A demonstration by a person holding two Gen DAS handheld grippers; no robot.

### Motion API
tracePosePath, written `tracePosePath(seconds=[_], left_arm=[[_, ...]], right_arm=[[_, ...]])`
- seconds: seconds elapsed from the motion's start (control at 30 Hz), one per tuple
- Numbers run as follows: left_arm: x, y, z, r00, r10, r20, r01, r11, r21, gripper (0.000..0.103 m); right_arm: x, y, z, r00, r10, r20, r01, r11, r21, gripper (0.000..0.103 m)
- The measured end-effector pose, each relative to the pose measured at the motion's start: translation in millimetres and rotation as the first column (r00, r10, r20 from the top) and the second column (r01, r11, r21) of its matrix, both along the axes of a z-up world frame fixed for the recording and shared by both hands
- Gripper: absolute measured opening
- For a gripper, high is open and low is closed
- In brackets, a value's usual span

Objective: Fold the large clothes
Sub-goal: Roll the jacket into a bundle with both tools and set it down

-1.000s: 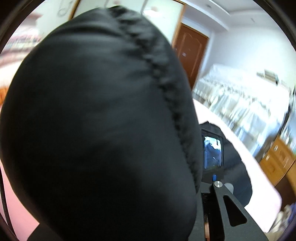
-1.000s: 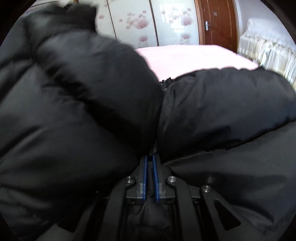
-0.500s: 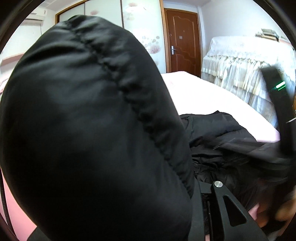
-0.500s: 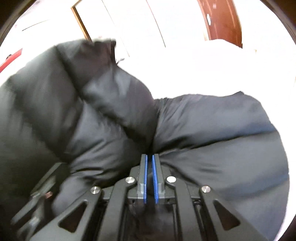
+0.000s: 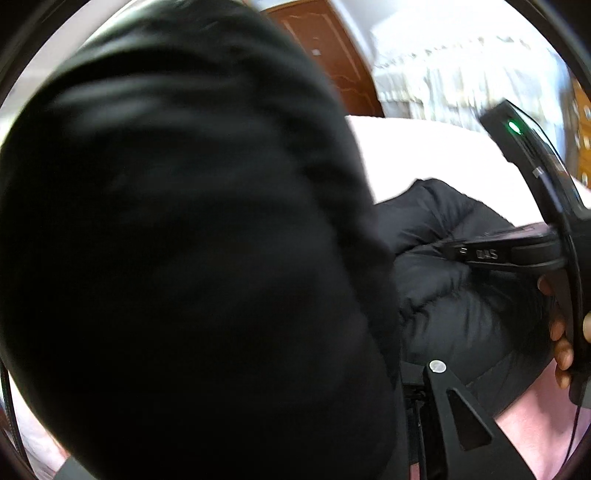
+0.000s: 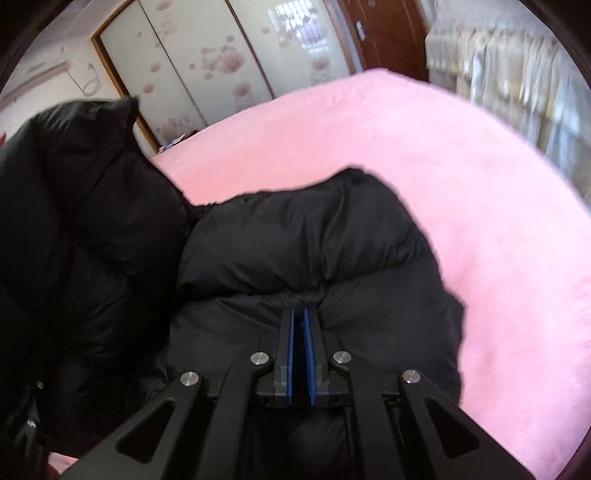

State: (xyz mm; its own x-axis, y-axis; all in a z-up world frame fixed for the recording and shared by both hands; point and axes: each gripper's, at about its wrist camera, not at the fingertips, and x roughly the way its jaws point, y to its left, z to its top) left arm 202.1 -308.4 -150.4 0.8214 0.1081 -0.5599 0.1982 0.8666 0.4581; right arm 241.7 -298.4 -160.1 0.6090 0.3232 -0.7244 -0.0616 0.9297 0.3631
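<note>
A black puffer jacket [image 6: 314, 240] lies bunched on the pink bed [image 6: 461, 184]. My right gripper [image 6: 298, 321] is shut, its blue pads pinching a quilted fold near the jacket's edge. In the left wrist view a lifted bulge of the jacket [image 5: 184, 240] covers most of the picture and hides my left gripper's [image 5: 406, 373] fingertips. The left jaws are opening slightly, with jacket fabric still caught between them. The right gripper's body [image 5: 517, 247] and the person's hand [image 5: 561, 343] show at the right of that view.
Pink sheet stretches beyond and to the right of the jacket. A wardrobe with floral sliding doors [image 6: 207, 74] and a brown door [image 6: 388, 33] stand behind the bed. Furniture under a white lace cover [image 6: 517, 92] is at the right.
Both grippers have carried the jacket sideways across the bed. The left view has rolled, and the right gripper's body has come close at its right. More pink sheet shows in the right view.
</note>
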Motion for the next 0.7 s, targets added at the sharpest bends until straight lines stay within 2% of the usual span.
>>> tracePosePath(seconds=[0.17, 0.27, 0.33, 0.4, 0.53, 0.63, 0.7], left_arm=[[1, -59, -28, 0.998, -0.057, -0.034, 0.061, 0.989, 0.138, 0.035], [-1, -94, -49, 0.994, -0.099, -0.040, 0.106, 0.964, 0.245, 0.039], [-3, -113, -61, 0.991, -0.121, -0.053, 0.131, 0.949, 0.288, 0.042], [-3, -127, -69, 0.990, -0.127, -0.063, 0.141, 0.942, 0.304, 0.048], [0, -152, -81, 0.988, -0.127, -0.087, 0.148, 0.941, 0.303, 0.057], [1, -169, -90, 0.983, -0.146, -0.110, 0.174, 0.931, 0.321, 0.065], [-1, -182, -99, 0.979, -0.167, -0.117, 0.198, 0.911, 0.361, 0.067]], right_arm=[[-2, -1, -3, 0.997, 0.079, -0.016, -0.078, 0.994, 0.075, 0.007], [-1, -13, 2, 0.995, 0.094, -0.015, -0.092, 0.991, 0.098, 0.007], [-5, -28, 10, 0.997, 0.073, -0.006, -0.072, 0.992, 0.103, 0.007], [-12, -47, 22, 0.999, 0.042, 0.010, -0.042, 0.994, 0.102, 0.013], [-27, -80, 42, 1.000, 0.002, 0.030, -0.005, 0.995, 0.095, 0.035], [-33, -90, 54, 0.999, -0.010, 0.046, 0.007, 0.998, 0.063, 0.035], [-42, -95, 67, 0.998, -0.015, 0.067, 0.013, 0.999, 0.039, 0.035]])
